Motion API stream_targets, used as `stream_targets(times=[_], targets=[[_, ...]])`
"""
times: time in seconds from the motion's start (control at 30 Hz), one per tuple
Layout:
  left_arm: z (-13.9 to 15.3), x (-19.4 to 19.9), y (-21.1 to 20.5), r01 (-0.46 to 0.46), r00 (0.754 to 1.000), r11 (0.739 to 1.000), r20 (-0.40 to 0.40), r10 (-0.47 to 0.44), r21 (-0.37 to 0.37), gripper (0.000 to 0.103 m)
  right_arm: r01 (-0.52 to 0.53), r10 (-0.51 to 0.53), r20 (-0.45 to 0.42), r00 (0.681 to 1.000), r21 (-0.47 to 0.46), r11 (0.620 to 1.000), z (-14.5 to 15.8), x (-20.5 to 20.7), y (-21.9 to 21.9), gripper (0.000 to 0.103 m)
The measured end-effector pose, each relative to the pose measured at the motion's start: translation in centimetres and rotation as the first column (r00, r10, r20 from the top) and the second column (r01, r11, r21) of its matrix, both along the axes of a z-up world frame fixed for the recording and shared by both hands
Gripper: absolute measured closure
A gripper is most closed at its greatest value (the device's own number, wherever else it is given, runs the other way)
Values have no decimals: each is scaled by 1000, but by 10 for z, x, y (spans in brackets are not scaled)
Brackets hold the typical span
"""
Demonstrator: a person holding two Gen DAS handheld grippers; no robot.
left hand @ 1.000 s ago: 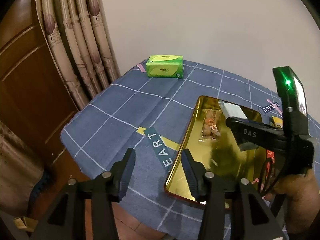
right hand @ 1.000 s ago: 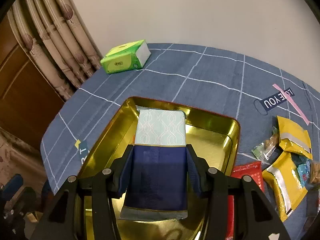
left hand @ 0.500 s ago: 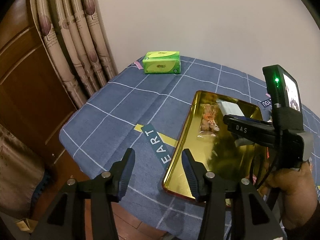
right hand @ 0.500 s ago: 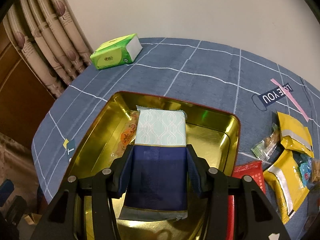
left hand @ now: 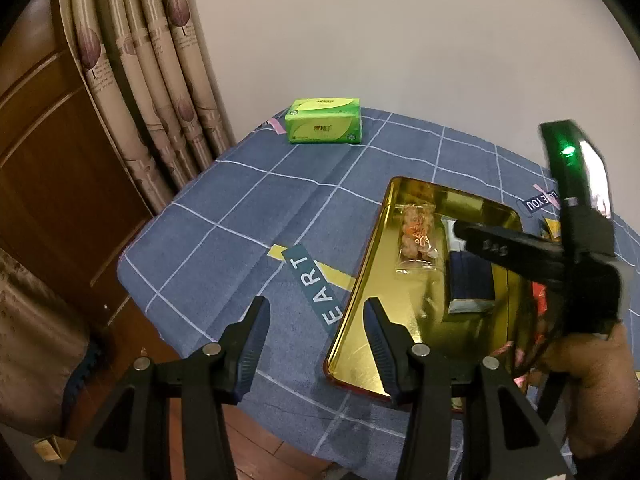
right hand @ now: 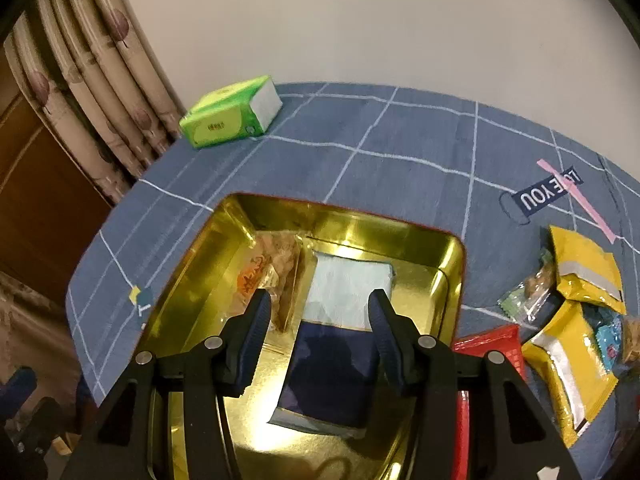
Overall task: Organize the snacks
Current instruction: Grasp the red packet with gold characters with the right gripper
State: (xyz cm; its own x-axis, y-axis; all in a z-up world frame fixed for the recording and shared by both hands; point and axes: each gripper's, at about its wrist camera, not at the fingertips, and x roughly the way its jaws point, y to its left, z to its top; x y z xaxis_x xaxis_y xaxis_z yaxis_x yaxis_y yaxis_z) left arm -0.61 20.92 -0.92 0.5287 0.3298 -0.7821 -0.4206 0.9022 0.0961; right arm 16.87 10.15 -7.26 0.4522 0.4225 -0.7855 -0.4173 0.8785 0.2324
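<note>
A gold metal tray point(right hand: 444, 248) point(left hand: 384, 248) lies on the blue checked tablecloth. In it lie a clear packet of brown snacks point(right hand: 268, 276) point(left hand: 418, 236) and, to its right, a navy and pale-blue packet point(right hand: 340, 340) point(left hand: 470, 284). My right gripper point(right hand: 318, 312) is open just above the navy packet, jaws apart and not touching it. My left gripper point(left hand: 314, 316) is open and empty over the table's near edge, left of the tray. Loose snacks lie right of the tray: yellow packets point(right hand: 584, 272), a red packet point(right hand: 492, 340), a clear packet point(right hand: 528, 296).
A green tissue pack point(right hand: 230, 114) point(left hand: 324, 126) sits at the table's far left corner. Curtains point(left hand: 152, 80) and a wooden door point(left hand: 48, 184) stand left of the table. A wall is behind. The table edge drops off near my left gripper.
My right gripper has opened and let go of the navy and pale-blue packet, which now lies in the tray beside the clear packet. The left gripper barely moved.
</note>
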Motion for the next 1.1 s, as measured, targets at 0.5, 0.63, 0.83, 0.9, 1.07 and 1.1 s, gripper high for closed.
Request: stream_targets(times=[0.5, 0.63, 0.83, 0.9, 1.07, 1.1], targets=[[0, 0, -11, 29, 1000, 1000, -3, -29, 9, 53, -34, 35, 39, 999, -39, 999, 9, -61, -146, 51], [-2, 1, -14, 36, 999, 999, -13, -36, 16, 53, -77, 82, 48, 995, -112, 991, -1, -66, -129, 52], [-2, 2, -15, 40, 999, 999, -9, -39, 22, 53, -91, 100, 35, 994, -196, 976, -20, -47, -110, 53], [-3, 2, -14, 43, 999, 999, -16, -43, 19, 53, -103, 110, 18, 994, -208, 973, -26, -40, -107, 53], [-4, 3, -16, 53, 998, 998, -20, -52, 22, 53, -129, 130, -15, 991, -240, 962, -39, -25, -94, 49], [-4, 3, -16, 54, 998, 998, -20, -54, 23, 53, -134, 138, -4, 990, -256, 957, -41, -25, -91, 49]])
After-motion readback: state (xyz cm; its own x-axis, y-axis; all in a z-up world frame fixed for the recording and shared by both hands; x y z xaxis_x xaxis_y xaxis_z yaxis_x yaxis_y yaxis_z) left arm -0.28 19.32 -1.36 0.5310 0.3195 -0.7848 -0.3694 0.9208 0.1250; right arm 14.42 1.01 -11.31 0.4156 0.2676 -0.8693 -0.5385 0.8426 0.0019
